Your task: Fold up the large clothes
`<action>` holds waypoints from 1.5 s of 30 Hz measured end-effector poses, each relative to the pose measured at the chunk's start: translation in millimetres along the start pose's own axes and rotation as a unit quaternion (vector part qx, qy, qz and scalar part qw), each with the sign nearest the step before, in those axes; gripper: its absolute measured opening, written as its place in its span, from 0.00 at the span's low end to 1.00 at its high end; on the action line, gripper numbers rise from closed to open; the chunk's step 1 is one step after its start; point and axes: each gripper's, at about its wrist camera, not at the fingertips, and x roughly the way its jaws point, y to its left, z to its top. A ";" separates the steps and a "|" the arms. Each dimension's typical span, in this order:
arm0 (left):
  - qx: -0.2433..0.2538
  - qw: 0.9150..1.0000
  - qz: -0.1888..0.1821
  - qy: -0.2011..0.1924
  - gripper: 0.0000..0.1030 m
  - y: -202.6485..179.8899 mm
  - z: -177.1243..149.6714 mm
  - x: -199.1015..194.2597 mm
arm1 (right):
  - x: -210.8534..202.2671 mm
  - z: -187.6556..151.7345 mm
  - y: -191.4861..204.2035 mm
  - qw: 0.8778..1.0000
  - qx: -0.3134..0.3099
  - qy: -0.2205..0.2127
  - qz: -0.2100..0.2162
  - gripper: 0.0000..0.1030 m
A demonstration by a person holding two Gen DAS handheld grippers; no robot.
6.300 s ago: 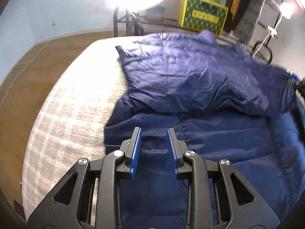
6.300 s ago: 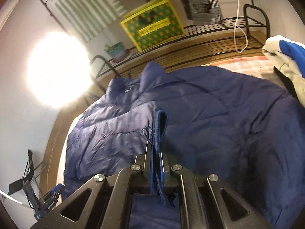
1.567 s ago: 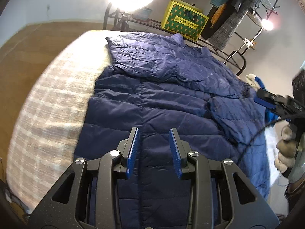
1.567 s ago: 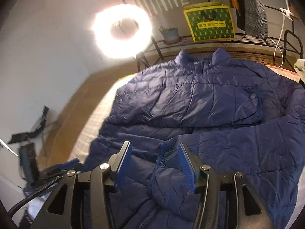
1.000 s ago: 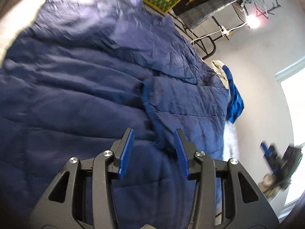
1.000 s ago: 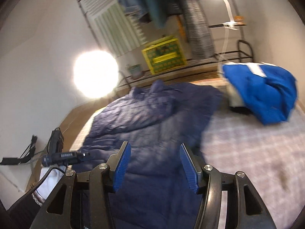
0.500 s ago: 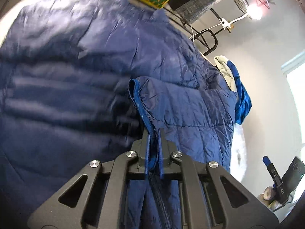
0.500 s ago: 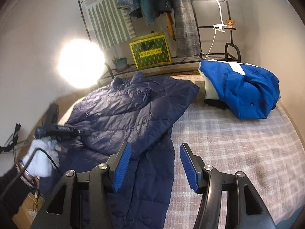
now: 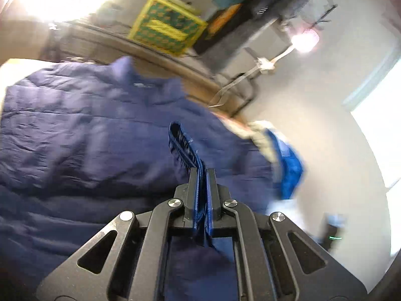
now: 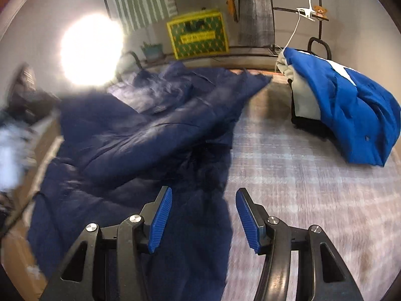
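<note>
Since the previous second, left gripper [image 9: 202,173] has clamped the sleeve cuff [image 9: 184,145] of the navy quilted down jacket [image 10: 140,135], which lies on the plaid bedcover [image 10: 288,175]. Right gripper [image 10: 203,215] stands half-wide, empty, jacket hem at 11 o'clock.

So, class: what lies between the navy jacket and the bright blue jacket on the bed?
Only bare plaid bedding, seen in the right wrist view, separates navy jacket from blue jacket.

Left wrist view: close over navy jacket [image 9: 82,125], aimed downward. Right wrist view: angled down at bed [image 10: 313,188]. Jacket shared.
</note>
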 end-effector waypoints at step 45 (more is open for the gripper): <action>0.062 0.940 0.332 -0.054 0.34 154.3 17.5 -40.6 | 65.9 51.4 20.4 0.996 -0.030 0.029 -0.074 0.34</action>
